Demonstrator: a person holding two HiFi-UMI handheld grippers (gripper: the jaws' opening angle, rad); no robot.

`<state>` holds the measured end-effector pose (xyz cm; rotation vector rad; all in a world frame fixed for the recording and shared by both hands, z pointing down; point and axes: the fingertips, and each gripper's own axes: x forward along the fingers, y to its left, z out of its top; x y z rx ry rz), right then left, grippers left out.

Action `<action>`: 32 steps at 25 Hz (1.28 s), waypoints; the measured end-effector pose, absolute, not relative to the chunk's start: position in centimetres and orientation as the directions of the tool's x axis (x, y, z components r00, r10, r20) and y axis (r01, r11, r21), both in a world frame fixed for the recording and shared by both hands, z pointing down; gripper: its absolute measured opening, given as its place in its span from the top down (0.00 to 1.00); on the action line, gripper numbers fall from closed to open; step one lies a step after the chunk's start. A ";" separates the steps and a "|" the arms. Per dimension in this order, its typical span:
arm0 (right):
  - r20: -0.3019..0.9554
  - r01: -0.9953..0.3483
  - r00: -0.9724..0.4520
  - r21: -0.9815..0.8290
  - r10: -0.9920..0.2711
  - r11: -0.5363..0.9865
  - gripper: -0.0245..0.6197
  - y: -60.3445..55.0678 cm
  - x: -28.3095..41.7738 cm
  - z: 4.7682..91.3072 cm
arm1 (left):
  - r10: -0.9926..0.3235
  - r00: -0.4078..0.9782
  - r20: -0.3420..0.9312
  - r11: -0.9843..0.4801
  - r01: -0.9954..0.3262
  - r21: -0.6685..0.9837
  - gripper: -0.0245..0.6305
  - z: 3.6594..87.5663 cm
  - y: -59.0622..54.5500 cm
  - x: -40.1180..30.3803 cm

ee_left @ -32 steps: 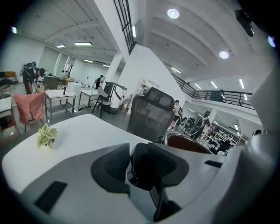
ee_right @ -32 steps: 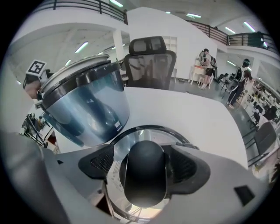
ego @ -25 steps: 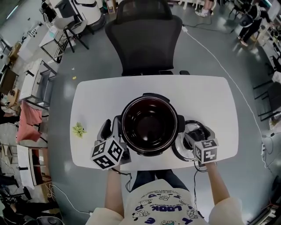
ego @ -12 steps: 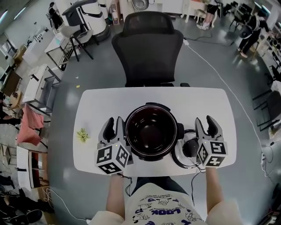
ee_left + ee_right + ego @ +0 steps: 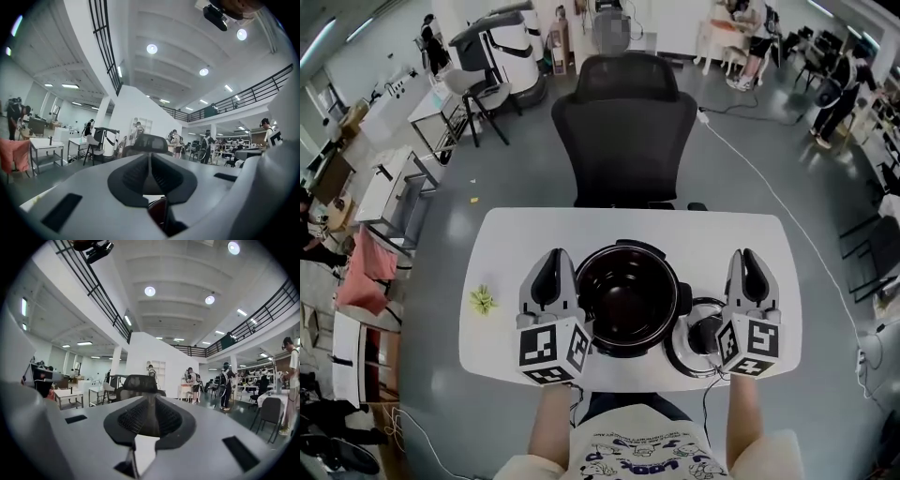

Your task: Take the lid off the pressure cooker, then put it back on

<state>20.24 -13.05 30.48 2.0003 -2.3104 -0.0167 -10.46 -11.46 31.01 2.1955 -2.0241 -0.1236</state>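
Observation:
The pressure cooker stands open on the white table, its dark pot empty. Its lid lies flat on the table just right of it, partly hidden by my right gripper. My left gripper hovers level beside the cooker's left wall, and my right gripper hovers above the lid's right side. Both sets of jaws have just been closing, with nothing between them. The left gripper shows its pads meeting, with the cooker's rim below. The right gripper is shut too, over bare table.
A black office chair stands against the table's far edge. A small green object lies on the table's left part. Desks, chairs and people fill the hall around, and a white cable runs across the floor at right.
Both grippers have risen from the table beside the cooker and the lid and tipped to level. Their jaws have gone from open to shut. The lid stays on the table.

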 end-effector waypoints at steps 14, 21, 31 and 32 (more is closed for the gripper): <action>-0.010 -0.987 -0.155 0.032 -0.988 0.155 0.95 -11.7 19.8 27.8 | -0.996 0.079 -0.030 -0.082 -0.991 0.106 0.94 27.7 -10.1 -9.2; -0.017 -0.987 -0.157 0.021 -0.987 0.157 0.95 -11.6 19.5 27.5 | -0.996 0.080 -0.030 -0.083 -0.991 0.104 0.94 27.7 -10.2 -9.4; -0.001 -0.986 -0.161 0.032 -0.987 0.161 0.95 -12.4 19.8 27.7 | -0.997 0.078 -0.021 -0.080 -0.993 0.086 0.94 27.6 -11.0 -9.2; 0.004 -0.986 -0.163 0.033 -0.987 0.163 0.95 -12.4 19.7 27.9 | -0.997 0.077 -0.019 -0.079 -0.993 0.086 0.94 27.7 -11.1 -9.3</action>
